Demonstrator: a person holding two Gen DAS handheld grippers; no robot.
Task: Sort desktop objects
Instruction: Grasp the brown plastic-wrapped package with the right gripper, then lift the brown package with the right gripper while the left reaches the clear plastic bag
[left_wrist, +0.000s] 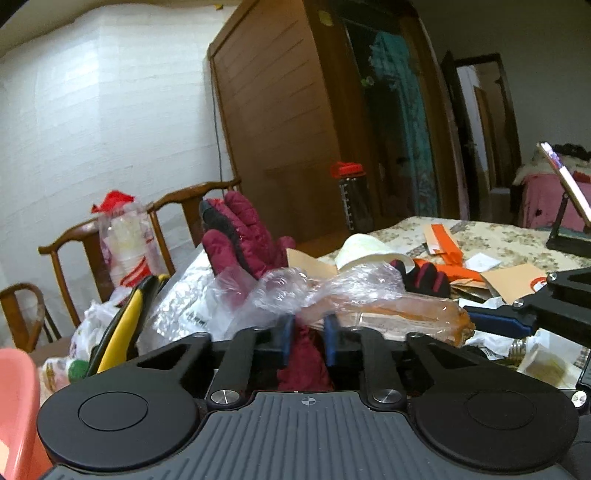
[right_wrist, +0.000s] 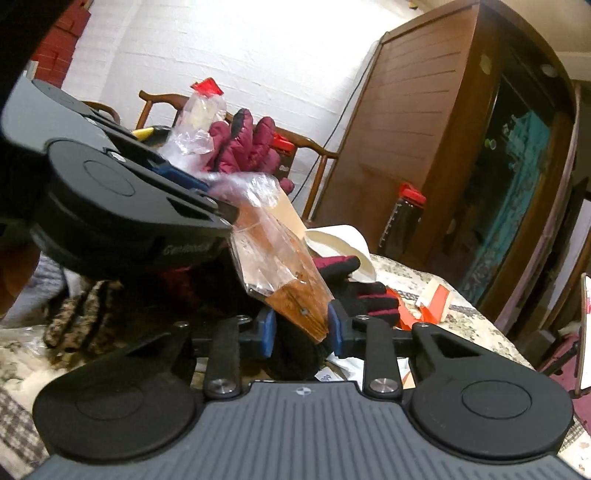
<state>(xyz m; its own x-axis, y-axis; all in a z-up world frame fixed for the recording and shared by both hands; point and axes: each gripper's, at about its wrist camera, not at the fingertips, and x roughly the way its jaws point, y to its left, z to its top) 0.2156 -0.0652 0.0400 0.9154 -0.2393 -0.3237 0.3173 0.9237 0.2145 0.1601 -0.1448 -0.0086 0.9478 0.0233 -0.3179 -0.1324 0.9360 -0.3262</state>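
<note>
the left gripper (left_wrist: 306, 332) has its jaws together on the loose, crumpled mouth of a clear plastic bag (left_wrist: 332, 288). inside the bag lies a long brown wooden piece (left_wrist: 417, 314), and the bag hangs above the clutter of the table (left_wrist: 517, 240), in front of a dark red glove (left_wrist: 240, 229). to the right, the right gripper (right_wrist: 301, 325) is clamped on the other end, and there the blue pads squeeze the tip of the wooden piece through the plastic.

the risk, as i judge it, is in the two different holds. the left side holds only thin film, so if the hands move apart the plastic can stretch, tear or slide out of the pads. the right side holds only a narrow tip, so a small twist could let the piece turn or slip out. then the bag would fall on the black and red glove (right_wrist: 354, 295) and the papers under it, and disturb the pile. also the bag's mouth seems not closed, so tilting that end down may let the wood slide out.
</note>
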